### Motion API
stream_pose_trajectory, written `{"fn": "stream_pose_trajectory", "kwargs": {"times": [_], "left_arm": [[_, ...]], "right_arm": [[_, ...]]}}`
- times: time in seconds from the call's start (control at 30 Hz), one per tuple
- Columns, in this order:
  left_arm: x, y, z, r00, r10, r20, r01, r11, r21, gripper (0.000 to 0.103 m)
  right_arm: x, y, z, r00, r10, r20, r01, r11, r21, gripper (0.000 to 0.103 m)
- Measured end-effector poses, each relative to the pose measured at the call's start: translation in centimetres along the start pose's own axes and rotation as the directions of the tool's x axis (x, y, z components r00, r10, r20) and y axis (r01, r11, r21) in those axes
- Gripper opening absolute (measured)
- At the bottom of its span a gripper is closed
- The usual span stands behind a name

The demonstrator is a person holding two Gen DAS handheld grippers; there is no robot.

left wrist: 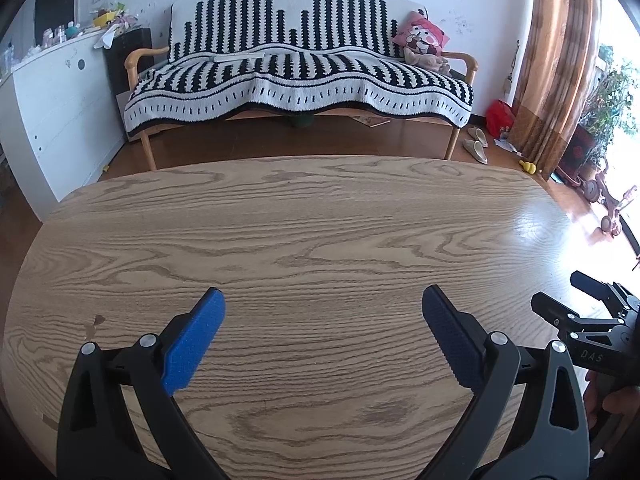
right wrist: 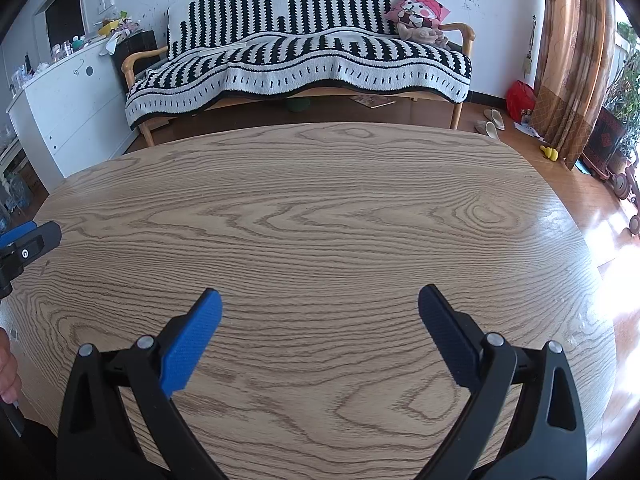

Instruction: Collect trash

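Observation:
My left gripper (left wrist: 323, 300) is open and empty, held just above the wooden table (left wrist: 320, 216). My right gripper (right wrist: 319, 300) is open and empty above the same table (right wrist: 320, 200). The right gripper also shows at the right edge of the left wrist view (left wrist: 592, 300). One finger of the left gripper shows at the left edge of the right wrist view (right wrist: 28, 240). No trash shows on the tabletop in either view.
A sofa under a black-and-white blanket (left wrist: 296, 64) stands beyond the table, with a pink cushion (left wrist: 420, 36). A white cabinet (left wrist: 52, 92) is at left. Slippers (left wrist: 476, 144), a red bag (left wrist: 500, 116), scattered paper and a curtain (left wrist: 560, 60) are at right.

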State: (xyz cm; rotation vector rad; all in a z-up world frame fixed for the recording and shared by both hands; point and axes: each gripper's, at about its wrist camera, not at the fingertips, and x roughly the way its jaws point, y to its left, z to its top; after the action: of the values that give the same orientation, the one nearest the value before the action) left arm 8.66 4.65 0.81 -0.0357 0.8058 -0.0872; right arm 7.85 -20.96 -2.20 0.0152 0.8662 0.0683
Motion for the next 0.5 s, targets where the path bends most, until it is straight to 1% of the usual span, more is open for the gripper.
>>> {"fn": "stream_pose_trajectory", "kwargs": {"times": [0.17, 0.5], "left_arm": [[-0.09, -0.06, 0.05, 1.0, 0.007, 0.006, -0.007, 1.0, 0.005, 0.096], [0.43, 0.15, -0.09, 1.0, 0.018, -0.021, -0.018, 1.0, -0.002, 0.096]], "right_arm": [[-0.16, -0.22, -0.01, 1.0, 0.0, 0.0, 0.0, 1.0, 0.001, 0.095], [-0.18, -0.28, 0.02, 1.0, 0.0, -0.001, 0.0, 1.0, 0.001, 0.095]]}}
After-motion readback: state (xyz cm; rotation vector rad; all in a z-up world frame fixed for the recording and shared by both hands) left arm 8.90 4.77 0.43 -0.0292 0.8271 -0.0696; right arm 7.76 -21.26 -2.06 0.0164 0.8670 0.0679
